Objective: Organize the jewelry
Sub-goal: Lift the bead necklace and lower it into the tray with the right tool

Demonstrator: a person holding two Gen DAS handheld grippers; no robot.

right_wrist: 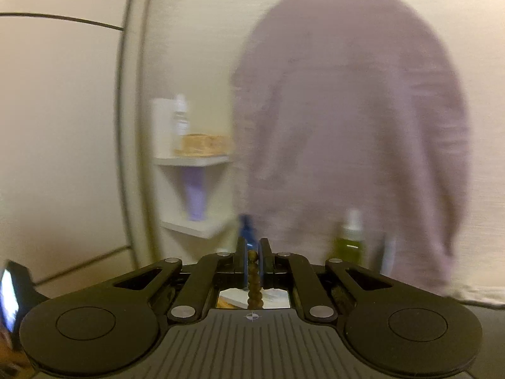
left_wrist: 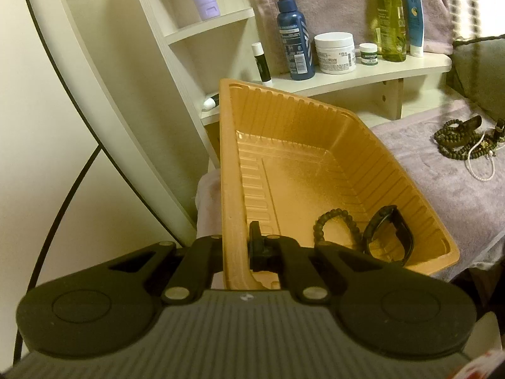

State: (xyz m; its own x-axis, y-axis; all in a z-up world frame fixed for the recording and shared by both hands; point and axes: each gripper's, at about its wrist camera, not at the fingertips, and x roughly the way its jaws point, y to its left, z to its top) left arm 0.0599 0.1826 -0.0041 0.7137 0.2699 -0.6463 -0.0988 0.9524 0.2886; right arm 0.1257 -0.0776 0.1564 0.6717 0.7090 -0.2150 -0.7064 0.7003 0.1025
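Note:
My left gripper point(left_wrist: 236, 246) is shut on the left wall of a gold plastic tray point(left_wrist: 230, 164) and holds it tilted above the towel. Inside the tray lie a dark bead bracelet point(left_wrist: 336, 224) and a black watch point(left_wrist: 389, 237) at its near right corner. More jewelry point(left_wrist: 464, 140), dark bead strands and a white pearl string, lies in a pile on the purple towel point(left_wrist: 442, 195) at the right. My right gripper point(right_wrist: 252, 260) is shut on a brown bead strand point(right_wrist: 253, 279), held up facing the wall; that view is blurred.
A white shelf point(left_wrist: 378, 74) behind the tray carries a blue spray bottle point(left_wrist: 293, 34), a white cream jar point(left_wrist: 334, 52), a green bottle point(left_wrist: 390, 19) and small tubes. A purple towel point(right_wrist: 347, 142) hangs on the wall. A mirror edge curves at left.

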